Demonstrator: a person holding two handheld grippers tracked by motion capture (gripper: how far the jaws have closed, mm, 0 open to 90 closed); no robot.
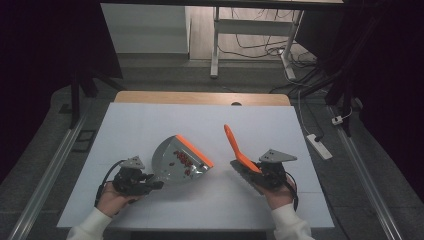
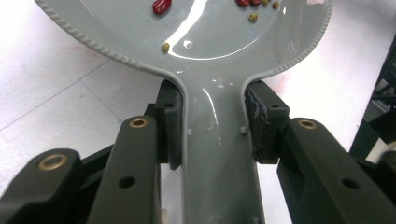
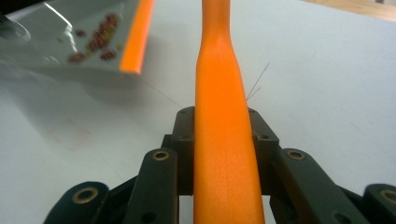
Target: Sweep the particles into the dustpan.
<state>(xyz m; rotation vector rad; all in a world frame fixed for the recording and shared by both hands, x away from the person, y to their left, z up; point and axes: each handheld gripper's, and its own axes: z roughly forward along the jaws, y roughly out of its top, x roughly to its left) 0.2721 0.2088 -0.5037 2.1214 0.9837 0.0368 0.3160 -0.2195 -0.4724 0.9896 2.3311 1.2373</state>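
Observation:
A grey dustpan (image 1: 172,160) with an orange front lip (image 1: 196,150) is tilted over the white table, with red and yellowish beans (image 1: 182,159) inside. My left gripper (image 1: 153,184) is shut on the dustpan's handle. In the left gripper view the pads (image 2: 170,126) press on both sides of the grey handle (image 2: 215,154), below the pan (image 2: 205,42). My right gripper (image 1: 259,172) is shut on an orange brush (image 1: 234,142), whose handle points up and to the left. The handle (image 3: 223,140) runs between the jaws of my right gripper (image 3: 222,116), and the dustpan (image 3: 56,32) lies to its upper left.
The white table top (image 1: 150,120) has a wooden strip (image 1: 200,98) along its far edge. Beyond it stand a desk frame (image 1: 216,45) and cables on the floor, and a power strip (image 1: 320,146) lies on the floor to the right.

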